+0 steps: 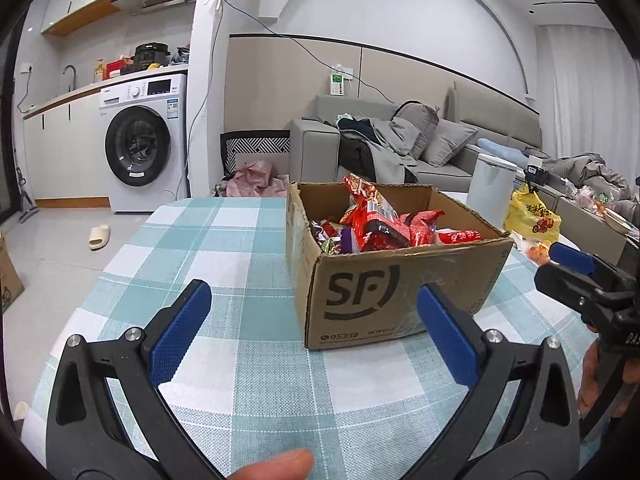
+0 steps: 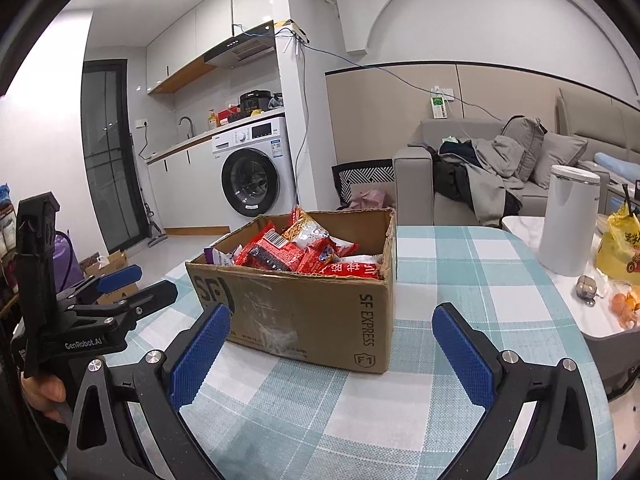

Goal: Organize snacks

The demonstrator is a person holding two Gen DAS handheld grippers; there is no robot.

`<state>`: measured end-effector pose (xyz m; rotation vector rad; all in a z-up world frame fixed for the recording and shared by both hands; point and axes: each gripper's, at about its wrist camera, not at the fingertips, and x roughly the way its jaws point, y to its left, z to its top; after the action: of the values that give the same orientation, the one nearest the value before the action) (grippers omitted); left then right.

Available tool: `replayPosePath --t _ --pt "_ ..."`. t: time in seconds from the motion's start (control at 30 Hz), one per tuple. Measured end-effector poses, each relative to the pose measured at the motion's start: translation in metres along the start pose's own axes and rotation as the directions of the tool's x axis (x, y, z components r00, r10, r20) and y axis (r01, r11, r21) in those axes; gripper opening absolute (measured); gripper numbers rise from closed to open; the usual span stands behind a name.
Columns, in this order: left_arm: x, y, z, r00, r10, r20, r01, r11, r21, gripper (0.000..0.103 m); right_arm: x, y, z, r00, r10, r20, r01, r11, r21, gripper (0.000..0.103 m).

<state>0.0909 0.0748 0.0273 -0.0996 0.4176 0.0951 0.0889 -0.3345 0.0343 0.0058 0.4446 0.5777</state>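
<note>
We took the cardboard box (image 1: 394, 280) as our landmark. It stood on the table (image 1: 224, 248) under its blue-and-white checked cloth, flaps open, and the cloth on every side of it that we could see lay bare of packets.

Inside the box the snacks (image 2: 296, 252) were heaped in no order: mostly red packets, one tall red packet (image 1: 366, 200) rising above the far rim, a purple-and-white one (image 2: 218, 257) against the left wall. We saw no snack outside the box, so we judged the sorting either not begun or, if the box was the goal, nearly finished; the pictures alone did not settle which.

In front of the box, on its left, our left gripper (image 1: 314, 334) hovered above the cloth with its blue pads spread wide and nothing between them. On the near right of the box, our right gripper (image 2: 332, 348) was likewise spread wide and empty, aimed at the box's near corner without touching it.
</note>
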Motion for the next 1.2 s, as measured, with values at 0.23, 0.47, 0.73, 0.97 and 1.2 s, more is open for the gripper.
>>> replayPosePath --t 0.23,0.47,0.73,0.97,1.2 --pt "0.003 -0.006 -0.005 1.000 0.000 0.016 0.000 1.000 0.014 0.103 -0.002 0.004 -0.006 1.000 0.003 0.031 -0.003 1.000 -0.020 0.103" --pt "0.003 -0.011 -0.008 1.000 -0.001 0.028 0.000 0.999 0.033 0.103 -0.004 0.008 -0.010 0.999 0.010 0.044 -0.008 0.999 -0.046 0.103" --pt "0.003 -0.013 -0.008 1.000 0.006 0.028 -0.007 0.999 0.034 0.103 -0.005 0.016 -0.011 0.999 0.004 0.054 0.000 0.996 -0.086 0.103" --pt "0.003 -0.013 -0.008 1.000 0.004 0.030 -0.005 0.999 0.035 0.103 -0.005 0.016 -0.011 0.998 0.000 0.056 0.004 0.997 -0.078 0.103" --pt "0.002 -0.013 -0.008 1.000 0.002 0.029 -0.003 0.999 0.034 0.103 -0.008 0.015 -0.011 0.998 0.010 0.058 -0.005 0.997 -0.080 0.103"
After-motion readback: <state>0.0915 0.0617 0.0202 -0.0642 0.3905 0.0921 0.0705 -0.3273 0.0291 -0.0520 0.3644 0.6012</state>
